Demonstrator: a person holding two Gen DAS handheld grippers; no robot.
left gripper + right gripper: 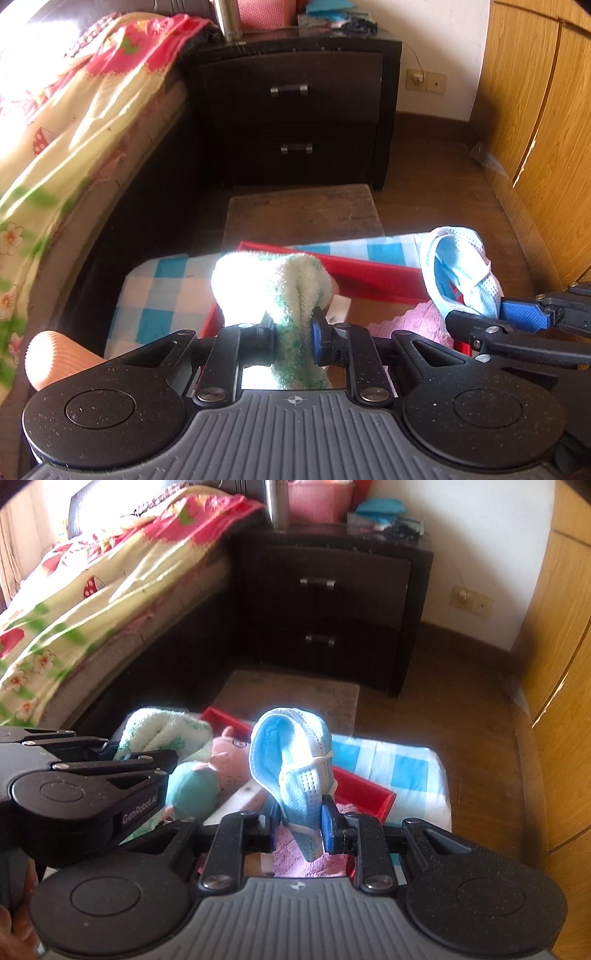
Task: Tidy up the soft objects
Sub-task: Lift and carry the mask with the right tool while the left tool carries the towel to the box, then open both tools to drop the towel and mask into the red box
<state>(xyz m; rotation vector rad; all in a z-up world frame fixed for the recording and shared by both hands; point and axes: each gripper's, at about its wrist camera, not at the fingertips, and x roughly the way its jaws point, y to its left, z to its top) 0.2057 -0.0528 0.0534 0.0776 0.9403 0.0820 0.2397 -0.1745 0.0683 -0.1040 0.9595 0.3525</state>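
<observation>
My left gripper (293, 328) is shut on a fluffy green-and-white towel (266, 280), which bulges up over a red box (369, 273). My right gripper (301, 812) is shut on a light blue face mask (288, 749), held above the same red box (362, 786). Inside the box lie a pink pig plush (229, 753), a green soft piece (192, 786) and a pink cloth (295, 856). In each wrist view the other gripper shows beside mine: the right gripper (491, 314) with the mask (458, 266), and the left gripper (122, 753) with the towel (162, 731).
The box stands on a blue-and-white checked cloth (159, 295). Beyond it are a brown mat (303, 210) and a dark two-drawer nightstand (295, 110). A bed with a floral quilt (74, 129) runs along the left, wooden wardrobe doors (535, 129) along the right. A ribbed orange object (55, 358) sits at lower left.
</observation>
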